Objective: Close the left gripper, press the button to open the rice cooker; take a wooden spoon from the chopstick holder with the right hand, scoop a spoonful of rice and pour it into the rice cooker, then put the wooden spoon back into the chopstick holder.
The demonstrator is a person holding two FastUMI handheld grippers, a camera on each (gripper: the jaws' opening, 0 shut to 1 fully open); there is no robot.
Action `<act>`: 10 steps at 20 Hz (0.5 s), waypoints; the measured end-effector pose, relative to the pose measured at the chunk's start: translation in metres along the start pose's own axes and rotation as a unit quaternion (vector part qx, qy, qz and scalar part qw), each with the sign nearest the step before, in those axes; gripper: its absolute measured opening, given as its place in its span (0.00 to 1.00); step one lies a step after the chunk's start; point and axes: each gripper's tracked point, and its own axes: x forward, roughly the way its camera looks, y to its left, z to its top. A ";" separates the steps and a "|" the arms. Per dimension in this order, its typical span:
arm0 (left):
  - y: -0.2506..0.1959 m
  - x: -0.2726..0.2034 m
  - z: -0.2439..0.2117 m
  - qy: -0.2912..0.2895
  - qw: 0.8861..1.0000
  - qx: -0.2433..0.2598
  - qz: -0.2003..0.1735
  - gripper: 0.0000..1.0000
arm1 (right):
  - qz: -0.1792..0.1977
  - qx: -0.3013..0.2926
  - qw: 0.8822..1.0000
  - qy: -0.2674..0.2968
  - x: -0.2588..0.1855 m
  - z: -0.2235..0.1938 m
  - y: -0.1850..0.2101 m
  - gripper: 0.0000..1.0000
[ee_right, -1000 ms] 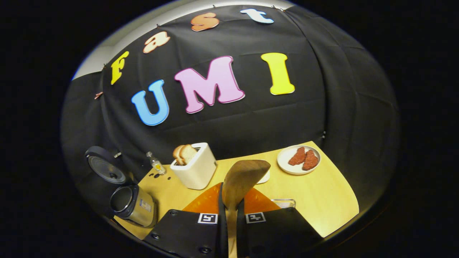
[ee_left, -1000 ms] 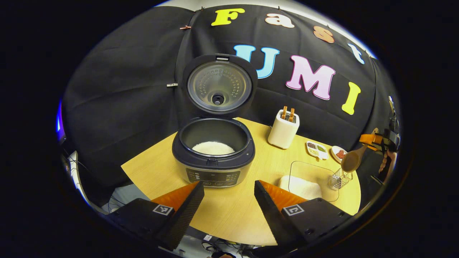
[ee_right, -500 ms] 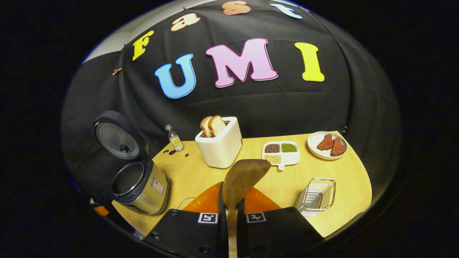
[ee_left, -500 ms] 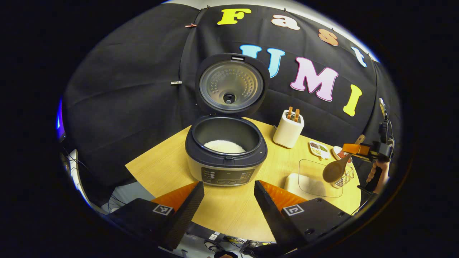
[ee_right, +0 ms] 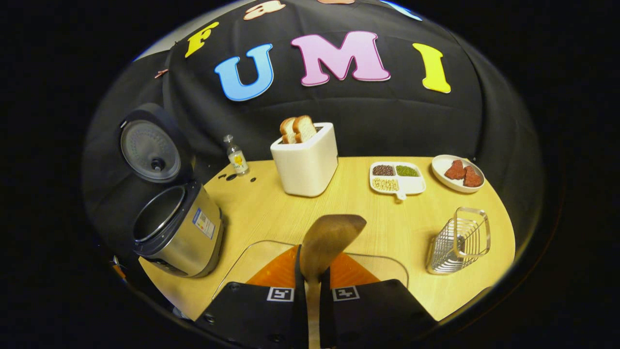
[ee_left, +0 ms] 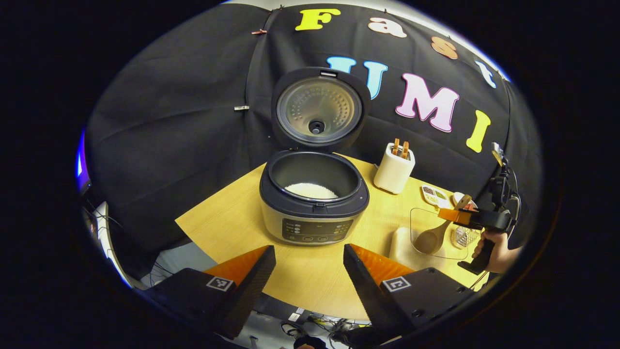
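Observation:
The rice cooker [ee_left: 314, 208] stands open on the table, lid [ee_left: 317, 109] upright, with white rice [ee_left: 310, 190] in its pot. My left gripper [ee_left: 310, 259] hovers open in front of its control panel, holding nothing. At the far right, my right gripper [ee_left: 453, 215] is shut on the wooden spoon [ee_left: 430, 239], whose bowl dips over the clear rice container [ee_left: 411, 242]. In the right gripper view the spoon [ee_right: 329, 240] sticks forward from the right gripper [ee_right: 310, 283] above the container's rim [ee_right: 252, 252]. The wire chopstick holder [ee_right: 460, 240] stands to the right, the cooker [ee_right: 177, 228] to the left.
A white toaster [ee_right: 305, 157] with bread slices stands at the back of the table [ee_right: 261, 208]. A small bottle [ee_right: 237, 157] is left of it; a sectioned dish [ee_right: 396, 177] and a plate [ee_right: 457, 172] with red pieces are to its right. A hand [ee_left: 491, 252] holds the right gripper.
The right gripper has come down and forward with the spoon, from above the wire holder to over the clear rice container. The left gripper has drifted slightly, staying open.

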 end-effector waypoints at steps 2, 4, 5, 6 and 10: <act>0.002 0.000 0.000 -0.001 1.000 -0.001 0.002 0.93 | 0.002 0.009 1.000 0.004 0.000 -0.003 0.008 0.13; 0.004 0.000 -0.002 0.000 1.000 -0.006 0.002 0.92 | 0.014 0.051 0.998 0.022 -0.001 -0.012 0.021 0.14; 0.005 0.000 -0.002 0.001 1.000 -0.008 0.003 0.96 | 0.016 0.070 0.997 0.030 -0.003 -0.014 0.026 0.14; 0.006 0.000 -0.004 0.002 1.000 -0.009 0.004 0.96 | 0.015 0.081 0.996 0.033 -0.004 -0.014 0.029 0.14; 0.007 0.002 -0.003 0.001 1.000 -0.011 0.004 0.95 | 0.022 0.132 0.990 0.053 -0.007 -0.019 0.035 0.14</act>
